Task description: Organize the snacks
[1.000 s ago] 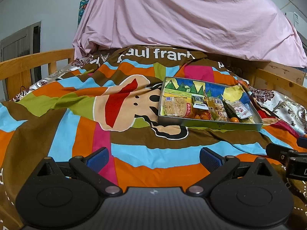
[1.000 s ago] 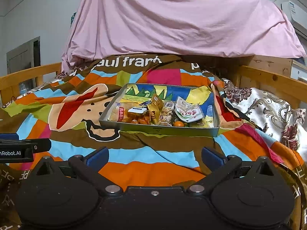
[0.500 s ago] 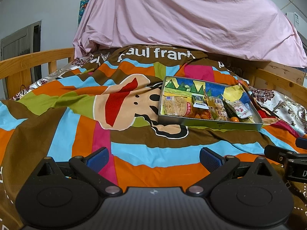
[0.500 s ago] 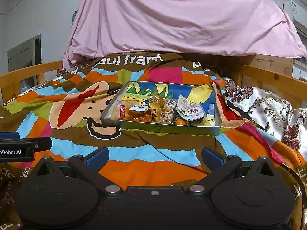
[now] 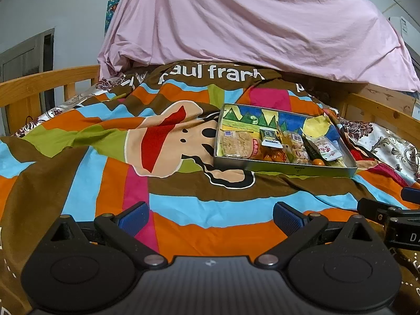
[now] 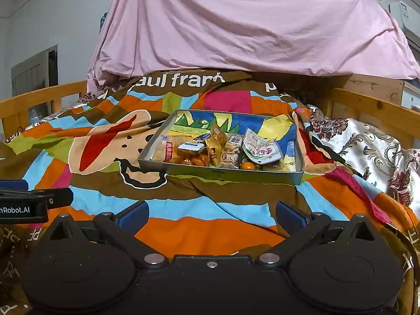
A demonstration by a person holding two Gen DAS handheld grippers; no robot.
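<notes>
One metal tray (image 6: 220, 174) is seen on the striped blanket (image 6: 183, 210) of the bed, with the snacks (image 6: 218, 152) piled along its near wall; an exact packet count cannot be made, but a white pouch (image 6: 261, 149), a crispy bar pack (image 5: 235, 144) at the tray's left end and one small orange (image 6: 247, 166) are distinguishable. Both grippers are held low over the blanket, near the viewer, well apart from the tray and level. The left gripper (image 5: 210, 216) is spread wide, nothing held; the right gripper (image 6: 211, 216) likewise wide and empty, positioned just beside it. No obstruction is seen between grippers and tray. A pink sheet (image 6: 236, 26) is draped behind; wooden rails (image 6: 367, 105) run along both sides.
</notes>
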